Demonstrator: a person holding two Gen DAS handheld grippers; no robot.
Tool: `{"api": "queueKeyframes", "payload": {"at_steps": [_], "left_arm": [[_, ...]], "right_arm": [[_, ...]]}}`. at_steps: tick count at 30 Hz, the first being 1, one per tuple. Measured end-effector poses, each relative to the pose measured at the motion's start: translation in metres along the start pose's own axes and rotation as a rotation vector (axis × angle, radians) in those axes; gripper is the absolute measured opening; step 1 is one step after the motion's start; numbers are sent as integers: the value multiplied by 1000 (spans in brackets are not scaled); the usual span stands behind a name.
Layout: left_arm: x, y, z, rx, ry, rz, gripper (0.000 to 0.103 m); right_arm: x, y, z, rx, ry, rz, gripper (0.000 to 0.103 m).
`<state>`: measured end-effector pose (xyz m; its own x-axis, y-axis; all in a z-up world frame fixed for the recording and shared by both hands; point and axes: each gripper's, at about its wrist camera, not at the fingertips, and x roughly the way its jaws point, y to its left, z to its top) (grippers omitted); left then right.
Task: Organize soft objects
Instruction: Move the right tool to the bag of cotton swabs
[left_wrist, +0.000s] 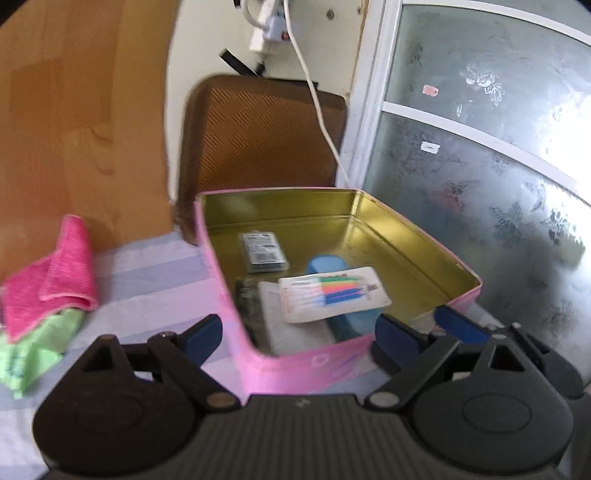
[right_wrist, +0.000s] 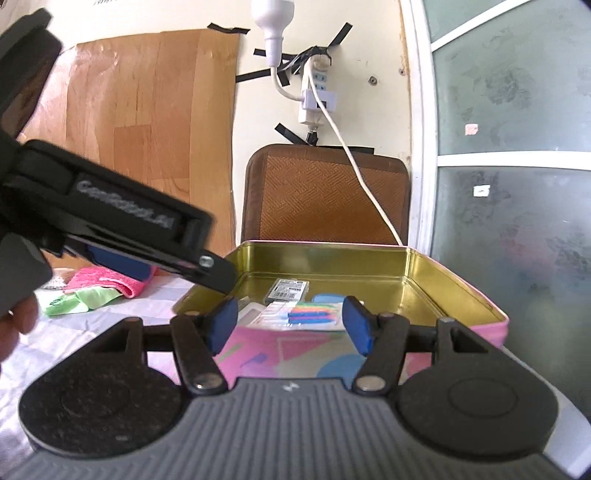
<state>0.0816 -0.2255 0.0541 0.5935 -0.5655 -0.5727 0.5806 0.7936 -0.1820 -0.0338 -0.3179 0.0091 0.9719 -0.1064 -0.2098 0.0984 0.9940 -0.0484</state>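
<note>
Striped tablecloth (left_wrist: 155, 280) under a pink tin (left_wrist: 295, 363); left gripper (left_wrist: 299, 328) and right gripper (right_wrist: 288, 325) are held wide open, empty, cloths (left_wrist: 48, 291) at 9 o'clock.

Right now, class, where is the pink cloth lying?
In both wrist views the pink cloth lies at the left on the striped sheet, atop a green cloth, left of the open tin.

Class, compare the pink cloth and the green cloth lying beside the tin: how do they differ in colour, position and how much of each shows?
The pink cloth is bright pink with a folded-over flap; the green cloth is pale green and looks flatter. The pink cloth lies on top, the green cloth partly under it. More of the pink shows. Both are soft cloths resting on the striped sheet, outside the tin.
</note>
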Motion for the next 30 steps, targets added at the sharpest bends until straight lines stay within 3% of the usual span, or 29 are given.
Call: {"api": "queueKeyframes", "payload": {"at_steps": [5, 12, 21, 24, 30], "left_arm": [[-36, 5, -17, 27, -41, 70, 93], [-69, 43, -42, -14, -50, 188, 93], [-89, 130, -80, -150, -31, 335, 93], [-96, 171, -99, -220, -11, 409, 93], [-115, 238, -123, -298, -19, 602, 95]], "right_arm": [[-8, 10, -1, 21, 19, 14, 65], [-10, 40, 4, 11, 51, 69, 65], [-5, 99, 7, -102, 82, 183, 65], [7, 120, 7, -131, 121, 262, 64], [50, 175, 17, -171, 205, 427, 40]]}}
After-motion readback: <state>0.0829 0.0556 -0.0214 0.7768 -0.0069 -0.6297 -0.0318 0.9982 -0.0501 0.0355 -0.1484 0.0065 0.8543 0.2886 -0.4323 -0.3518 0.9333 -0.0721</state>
